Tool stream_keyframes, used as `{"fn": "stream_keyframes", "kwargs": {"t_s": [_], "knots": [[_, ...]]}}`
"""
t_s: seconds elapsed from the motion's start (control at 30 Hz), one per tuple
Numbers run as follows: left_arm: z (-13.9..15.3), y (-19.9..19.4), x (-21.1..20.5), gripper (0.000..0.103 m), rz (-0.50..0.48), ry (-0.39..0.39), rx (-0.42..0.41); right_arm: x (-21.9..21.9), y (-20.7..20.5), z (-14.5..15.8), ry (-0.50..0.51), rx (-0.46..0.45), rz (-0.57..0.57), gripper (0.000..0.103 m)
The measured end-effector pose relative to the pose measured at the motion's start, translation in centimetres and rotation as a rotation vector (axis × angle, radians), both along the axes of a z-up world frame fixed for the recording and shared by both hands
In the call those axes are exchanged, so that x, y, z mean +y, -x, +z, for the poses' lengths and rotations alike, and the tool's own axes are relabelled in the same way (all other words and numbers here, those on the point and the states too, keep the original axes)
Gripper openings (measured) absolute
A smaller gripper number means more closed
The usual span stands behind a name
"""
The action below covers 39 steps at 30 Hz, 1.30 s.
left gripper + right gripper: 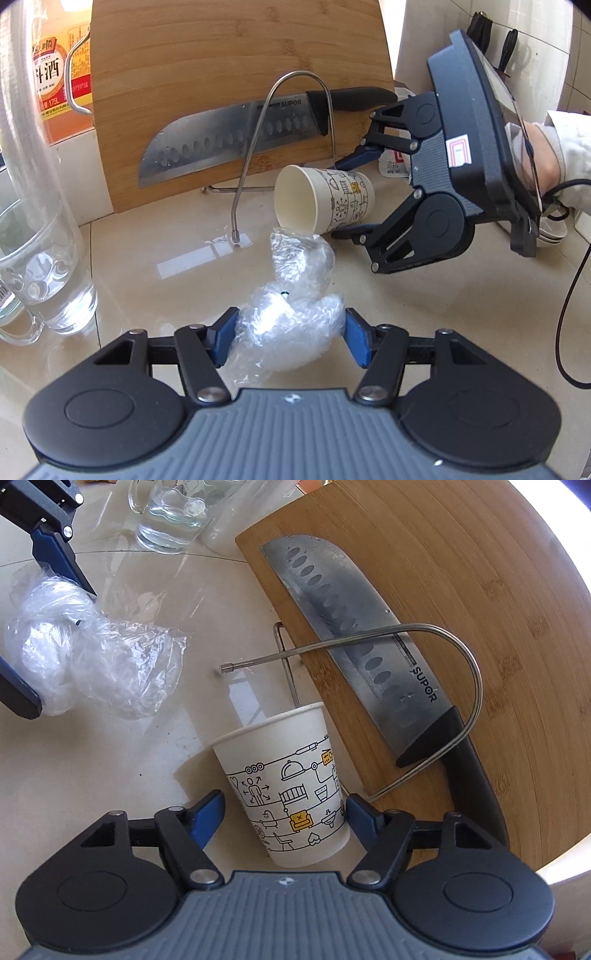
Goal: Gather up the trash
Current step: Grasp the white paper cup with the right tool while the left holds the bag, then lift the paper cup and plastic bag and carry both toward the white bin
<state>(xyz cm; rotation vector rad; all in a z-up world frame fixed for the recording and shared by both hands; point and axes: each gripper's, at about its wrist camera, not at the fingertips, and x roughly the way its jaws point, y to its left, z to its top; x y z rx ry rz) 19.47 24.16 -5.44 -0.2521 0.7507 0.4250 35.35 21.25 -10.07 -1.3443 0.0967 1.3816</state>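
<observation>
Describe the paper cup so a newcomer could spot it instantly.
Find the bamboo cutting board propped up with a knife against it. On the counter just before it lies the paper cup, tipped on its side: white, with black line drawings and yellow accents, between the right gripper fingers.

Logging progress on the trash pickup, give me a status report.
Left claw around crumpled plastic wrap. Right claw open, straddling tipped paper cup. Knife and cutting board close beside cup.

1. The left wrist view looks forward, low and close over the counter (147, 258), with the cutting board (221, 55) at 12 o'clock.
2. The right wrist view looks steeply down, board (480, 590) at 1 o'clock.
3. Both share the paper cup (332, 201) (291, 786), plastic wrap (295, 314) (85, 657) and knife (229, 136) (351, 627).
</observation>
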Motion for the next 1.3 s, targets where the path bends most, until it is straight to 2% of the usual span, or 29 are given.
{"fn": "stream_keyframes", "kwargs": {"t_s": [0.23, 0.73, 0.87, 1.03, 1.17, 1.3], "knots": [[0.0, -0.1, 0.1, 0.059, -0.002, -0.002, 0.003, -0.4, 0.0, 0.7, 0.009, 0.023, 0.005, 0.068], [1.4, 0.8, -1.5, 0.059, -0.09, -0.035, 0.007, -7.1, 0.8, 5.5, 0.042, 0.318, -0.207, 0.066], [1.5, 0.9, -2.1, 0.059, -0.12, -0.042, 0.009, -8.6, 0.9, 5.8, 0.05, 0.388, -0.271, 0.066], [1.3, 0.9, -2.2, 0.059, -0.141, -0.033, 0.015, -9.5, 1.1, 4.7, 0.074, 0.427, -0.321, 0.066], [1.3, 0.9, -2.0, 0.059, -0.15, -0.031, 0.013, -9.7, 1.6, 4.0, 0.088, 0.405, -0.306, 0.073], [1.2, 0.7, -1.8, 0.059, -0.153, -0.033, 0.014, -9.2, 1.8, 3.5, 0.096, 0.396, -0.293, 0.073]]}}
